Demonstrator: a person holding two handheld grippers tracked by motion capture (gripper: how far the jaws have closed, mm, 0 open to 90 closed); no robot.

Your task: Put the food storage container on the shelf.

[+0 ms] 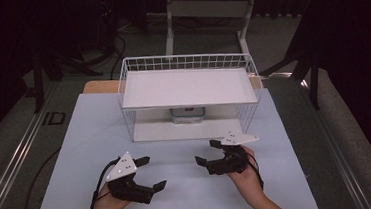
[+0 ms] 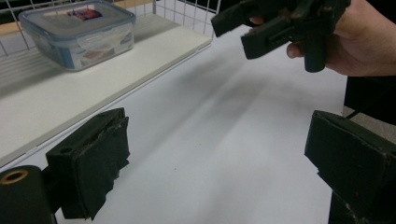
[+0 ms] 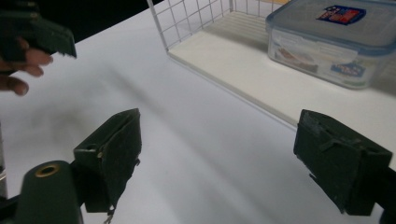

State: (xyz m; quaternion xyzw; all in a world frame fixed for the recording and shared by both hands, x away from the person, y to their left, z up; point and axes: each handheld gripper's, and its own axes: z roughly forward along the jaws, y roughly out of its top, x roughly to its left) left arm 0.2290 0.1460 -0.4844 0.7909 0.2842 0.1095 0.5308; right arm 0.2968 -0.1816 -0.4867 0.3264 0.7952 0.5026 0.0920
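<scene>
A clear plastic box with a lid (image 1: pixel 188 115) stands on the lower shelf of a white wire rack (image 1: pixel 187 87), under its upper shelf. The box (image 2: pixel 77 32) also appears in the left gripper view and, as the box (image 3: pixel 334 39), in the right gripper view. My left gripper (image 1: pixel 153 173) hovers over the white table top at the front left, open and empty, as its own jaws (image 2: pixel 219 158) show. My right gripper (image 1: pixel 207 152) is held just in front of the rack, a little right of centre. It is open with nothing between its jaws (image 3: pixel 217 154).
The white table top (image 1: pixel 180 195) spreads between the rack and the near edge. Metal rails (image 1: pixel 7 158) run along both sides of the table. A desk frame (image 1: pixel 206 12) stands on the dark floor behind the rack. Cables trail at the far left.
</scene>
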